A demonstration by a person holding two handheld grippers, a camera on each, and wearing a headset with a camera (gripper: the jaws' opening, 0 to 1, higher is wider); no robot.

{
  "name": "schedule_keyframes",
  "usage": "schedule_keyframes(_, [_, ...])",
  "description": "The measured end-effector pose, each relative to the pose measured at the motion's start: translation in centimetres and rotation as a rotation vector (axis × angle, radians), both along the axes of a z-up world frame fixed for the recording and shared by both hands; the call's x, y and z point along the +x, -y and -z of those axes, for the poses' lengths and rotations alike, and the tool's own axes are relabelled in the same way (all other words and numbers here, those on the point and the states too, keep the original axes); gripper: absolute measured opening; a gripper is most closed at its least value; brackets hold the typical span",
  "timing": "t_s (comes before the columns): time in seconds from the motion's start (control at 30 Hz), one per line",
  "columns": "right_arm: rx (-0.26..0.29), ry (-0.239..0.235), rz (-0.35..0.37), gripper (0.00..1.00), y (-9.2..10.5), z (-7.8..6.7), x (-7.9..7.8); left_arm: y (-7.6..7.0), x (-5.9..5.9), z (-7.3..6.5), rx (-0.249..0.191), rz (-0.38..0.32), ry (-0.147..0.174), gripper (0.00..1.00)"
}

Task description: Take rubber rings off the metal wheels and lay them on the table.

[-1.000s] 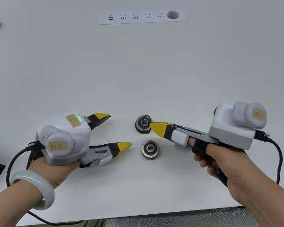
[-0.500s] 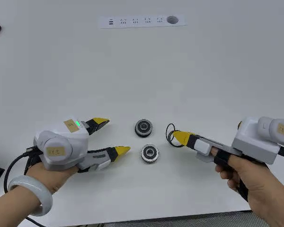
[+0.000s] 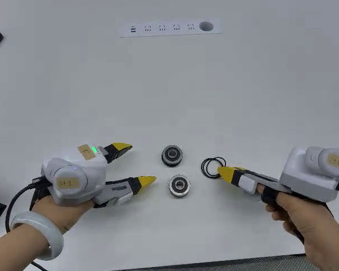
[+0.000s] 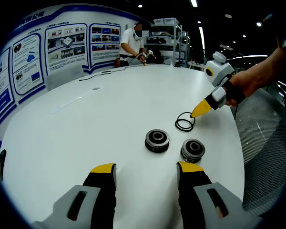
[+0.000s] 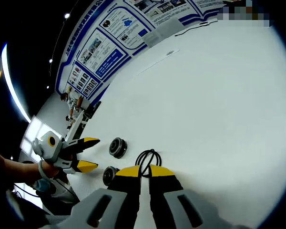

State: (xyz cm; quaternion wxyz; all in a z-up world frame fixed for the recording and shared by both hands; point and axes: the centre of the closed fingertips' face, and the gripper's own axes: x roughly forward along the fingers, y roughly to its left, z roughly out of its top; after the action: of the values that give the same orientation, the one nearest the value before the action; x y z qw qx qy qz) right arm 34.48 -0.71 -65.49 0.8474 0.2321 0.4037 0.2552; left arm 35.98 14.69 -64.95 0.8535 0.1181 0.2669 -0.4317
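Now, left gripper (image 3: 134, 164): sitting lower left of head view, held by a hand wearing a pale bangle (image 3: 37, 243) on the wrist. Yellow-tipped jaws are standing spread wide, gripping nothing, pointing right toward the wheels. In its own view (image 4: 147, 168) both tips are rising from the bottom edge, clear of the wheels.
right gripper (image 3: 225, 171): reaching in from lower right of head view. Jaws are pressing nearly together w/ just a thin slit showing in right gripper view (image 5: 144, 171), pinching the near edge of the rubber rings as far as that view is showing.
near wheel (image 3: 179, 185): lying flat just below ctr of head view, btw the two grippers, touching neither; sitting right of ctr in left gripper view (image 4: 192, 150).
far wheel (image 3: 172, 155): lying flat just above the near wheel w/ a small gap btw them; sitting at ctr of left gripper view (image 4: 157, 140).
rubber rings (image 3: 213, 166): thin black loops, overlapping, lying on the table right of the far wheel and apart from it, w/ the right gripper's tip touching their lower right edge (image 4: 185, 122) (image 5: 148, 160).
table (image 3: 243, 84): white, carrying everything.
power strip (image 3: 169, 27): white, lying along top ctr of head view, well apart from the wheels.
bkgd: person (image 4: 133, 43) standing at the table's far end, upper ctr of left gripper view; wall posters (image 4: 66, 40) hanging upper left.
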Motion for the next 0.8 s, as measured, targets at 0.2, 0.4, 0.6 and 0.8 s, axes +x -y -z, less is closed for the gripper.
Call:
schedule_keyframes(0.2, [-0.121,0.015,-0.086,0.09,0.6,0.8,-0.5,0.2,0.0,-0.1,-0.003,0.004,-0.001,0.52])
schedule_keyframes(0.4, [-0.291,0.072,-0.182,0.17,1.3,1.1,-0.7,0.4,0.1,-0.2,-0.007,0.004,0.003,0.51])
schedule_keyframes(0.6, [-0.303,0.115,-0.208,0.22,0.7,0.3,-0.2,1.2,0.3,-0.6,-0.02,0.014,0.011,0.47])
schedule_keyframes(0.8, [-0.191,0.13,-0.185,0.22,-1.4,-0.8,1.0,2.1,0.7,-1.0,-0.032,0.022,0.011,0.43])
